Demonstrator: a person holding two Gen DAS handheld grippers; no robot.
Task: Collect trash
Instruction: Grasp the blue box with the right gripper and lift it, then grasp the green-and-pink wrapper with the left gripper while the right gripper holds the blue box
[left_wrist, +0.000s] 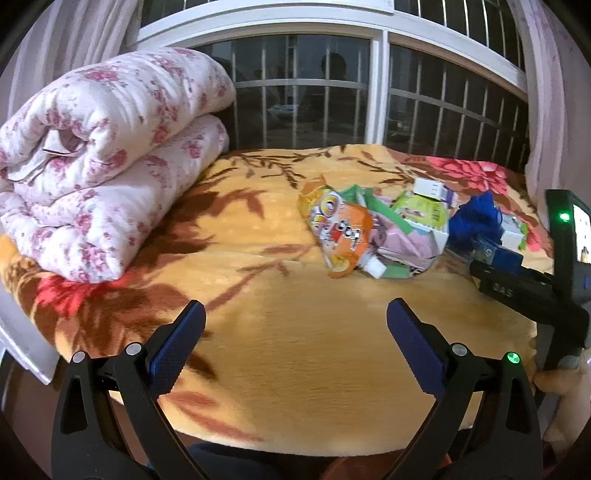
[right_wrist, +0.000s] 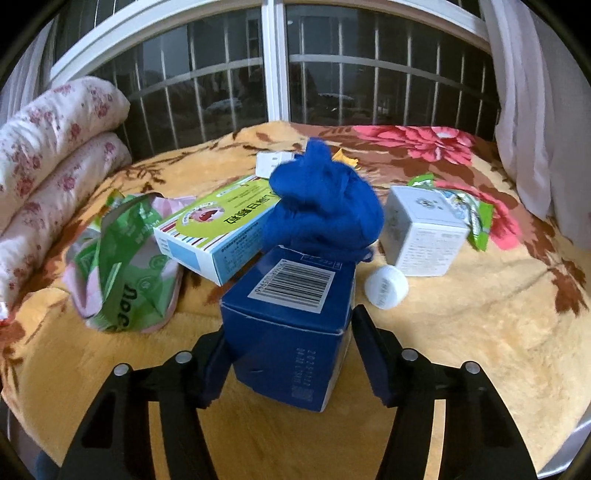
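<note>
A pile of trash lies on the orange floral blanket (left_wrist: 280, 350). It holds an orange snack bag (left_wrist: 340, 229), a green and pink wrapper (right_wrist: 122, 266), a green box (right_wrist: 218, 229), a white box (right_wrist: 421, 236), a white cap (right_wrist: 386, 287) and a blue cloth (right_wrist: 325, 203). My right gripper (right_wrist: 288, 332) is shut on a dark blue box (right_wrist: 291, 325) with a barcode, in front of the pile. My left gripper (left_wrist: 295, 325) is open and empty, above bare blanket, short of the pile. The right gripper (left_wrist: 517, 280) shows at the right edge of the left wrist view.
A folded floral quilt (left_wrist: 103, 184) is stacked at the left of the bed. A barred window (left_wrist: 332, 92) runs behind the bed. Curtains (right_wrist: 535, 110) hang at the right. The bed's front edge is just below my left gripper.
</note>
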